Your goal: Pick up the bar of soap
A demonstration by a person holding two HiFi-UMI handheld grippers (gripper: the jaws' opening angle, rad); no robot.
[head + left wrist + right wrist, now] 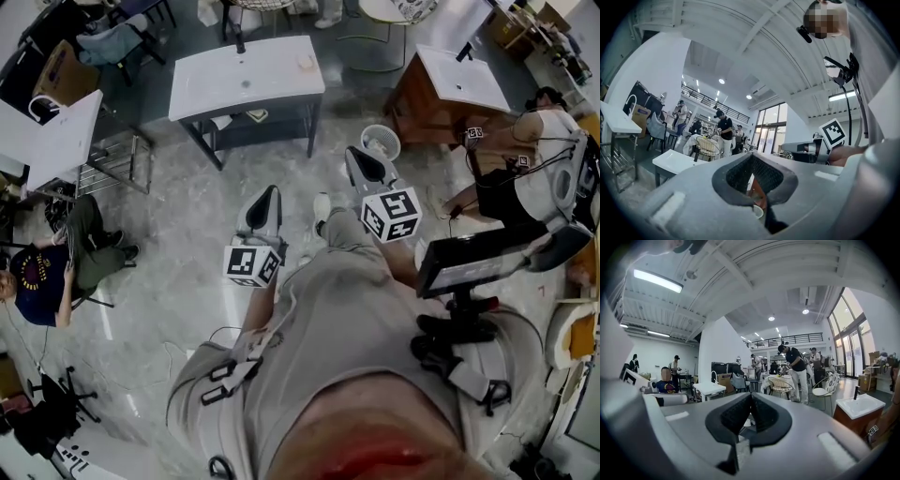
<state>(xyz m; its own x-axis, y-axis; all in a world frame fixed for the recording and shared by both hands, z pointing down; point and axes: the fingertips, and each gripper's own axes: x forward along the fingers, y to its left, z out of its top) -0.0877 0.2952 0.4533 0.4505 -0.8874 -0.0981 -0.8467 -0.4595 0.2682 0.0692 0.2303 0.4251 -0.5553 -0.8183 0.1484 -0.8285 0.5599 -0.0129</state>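
No bar of soap can be made out for certain; a small pale object [305,61] lies on the white sink counter [246,80] ahead, too small to identify. My left gripper [272,192] and right gripper [356,152] are held side by side in front of my body, high above the floor, pointing toward that counter. The left gripper [751,155] has its jaws closed tip to tip with nothing between them. The right gripper [750,395] is likewise shut and empty. The right gripper's marker cube [833,133] shows in the left gripper view.
A wooden sink cabinet [459,80] stands ahead right, with a white mesh bin [380,142] on the floor before it. A white table [61,141] is at the left. One person sits at the left [56,262], another crouches at the right [525,169]. Polished grey floor lies between.
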